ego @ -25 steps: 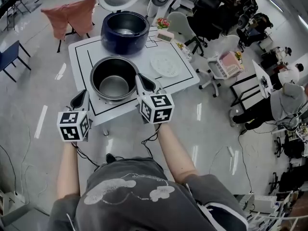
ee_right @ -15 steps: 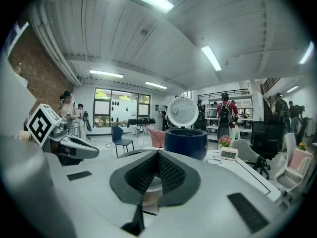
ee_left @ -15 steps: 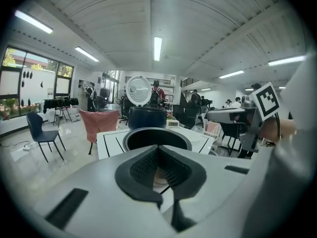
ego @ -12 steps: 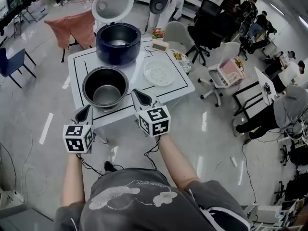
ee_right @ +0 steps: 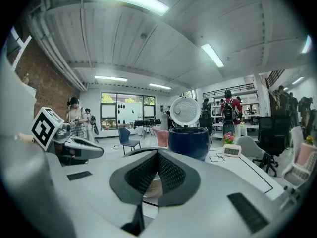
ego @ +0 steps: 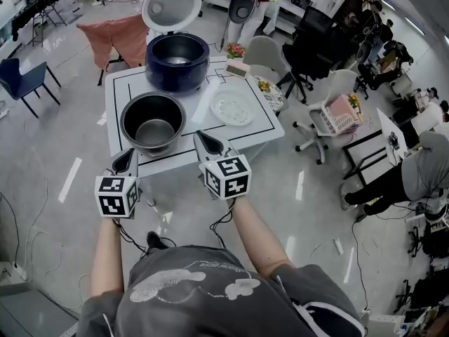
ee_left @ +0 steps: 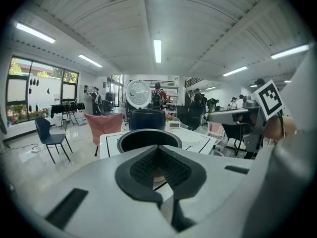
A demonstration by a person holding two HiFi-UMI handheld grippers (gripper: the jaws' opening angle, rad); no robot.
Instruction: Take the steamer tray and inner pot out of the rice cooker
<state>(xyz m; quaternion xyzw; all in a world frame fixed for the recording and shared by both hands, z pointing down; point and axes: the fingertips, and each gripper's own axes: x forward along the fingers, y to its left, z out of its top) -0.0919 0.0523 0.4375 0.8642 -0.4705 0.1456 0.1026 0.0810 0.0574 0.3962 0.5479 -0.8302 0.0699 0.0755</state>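
Plainly, left gripper [ego: 128,154] closed, empty, right gripper [ego: 200,136] closed, empty, square black-and-white markers [ego: 114,203] on their cubes [ego: 228,177]

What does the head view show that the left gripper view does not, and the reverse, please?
Only the head view shows the person's shirt, the marker cube on the left hand-held gripper and the floor of the inner pot. Only the left gripper view shows ceiling lights, windows and that hand-held gripper's shut jaws. Both show the inner pot, the rice cooker with its lid up, and the table.
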